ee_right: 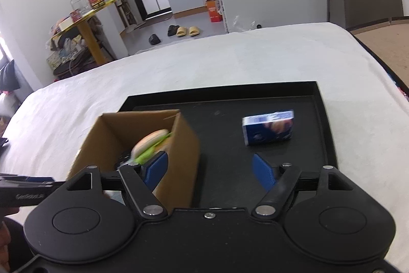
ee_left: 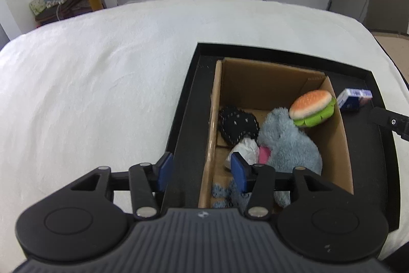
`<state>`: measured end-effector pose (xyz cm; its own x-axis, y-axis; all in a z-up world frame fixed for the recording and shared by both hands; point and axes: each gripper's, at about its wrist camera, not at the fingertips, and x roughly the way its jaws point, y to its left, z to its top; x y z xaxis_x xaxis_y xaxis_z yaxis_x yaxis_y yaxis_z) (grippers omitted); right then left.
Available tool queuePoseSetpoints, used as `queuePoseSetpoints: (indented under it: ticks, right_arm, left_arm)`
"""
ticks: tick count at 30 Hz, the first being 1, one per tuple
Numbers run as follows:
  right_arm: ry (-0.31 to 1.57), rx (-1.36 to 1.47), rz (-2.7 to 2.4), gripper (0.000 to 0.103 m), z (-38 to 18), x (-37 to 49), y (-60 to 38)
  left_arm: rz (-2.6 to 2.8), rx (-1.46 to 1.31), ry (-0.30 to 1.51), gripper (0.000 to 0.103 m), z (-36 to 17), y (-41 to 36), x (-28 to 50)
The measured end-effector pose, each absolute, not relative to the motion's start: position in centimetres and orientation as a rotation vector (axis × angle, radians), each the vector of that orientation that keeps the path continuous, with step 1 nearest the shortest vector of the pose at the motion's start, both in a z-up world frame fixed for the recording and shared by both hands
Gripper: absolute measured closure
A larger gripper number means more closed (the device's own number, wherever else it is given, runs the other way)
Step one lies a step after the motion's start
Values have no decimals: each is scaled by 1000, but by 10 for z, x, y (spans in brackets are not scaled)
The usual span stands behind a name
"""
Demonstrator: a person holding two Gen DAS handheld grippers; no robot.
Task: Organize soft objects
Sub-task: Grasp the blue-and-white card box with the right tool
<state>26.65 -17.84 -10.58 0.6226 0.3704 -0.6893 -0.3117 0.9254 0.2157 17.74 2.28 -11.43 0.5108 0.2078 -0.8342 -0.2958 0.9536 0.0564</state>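
Observation:
A cardboard box stands in a black tray on a white bed. Inside lie a plush hamburger, a grey-blue fluffy toy, a black stitched pouch and a white crumpled cloth. My left gripper is open and empty, straddling the box's left wall. My right gripper is open and empty, straddling the box's right wall. The hamburger shows blurred in the right wrist view, beside the left finger.
A blue and white carton lies on the tray floor right of the box; it also shows in the left wrist view. The white bed cover spreads left and beyond. Shoes and a cluttered yellow table stand on the floor behind.

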Motion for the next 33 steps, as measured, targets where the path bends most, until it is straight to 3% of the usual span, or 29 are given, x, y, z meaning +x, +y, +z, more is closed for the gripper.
queuePoseSetpoints:
  ticks: [5,11,33]
  right_arm:
    - [787,87,377,13,-108,284,-188]
    - [752,101,340,5,-121,301,-196]
    - [743,26,263,4,-193,335,-185]
  left_arm:
    - [334,-71,991,52,-116,18,186]
    - [371,-43,984,51,-119,16,190]
    - [407,68,972,48,-136,7,217]
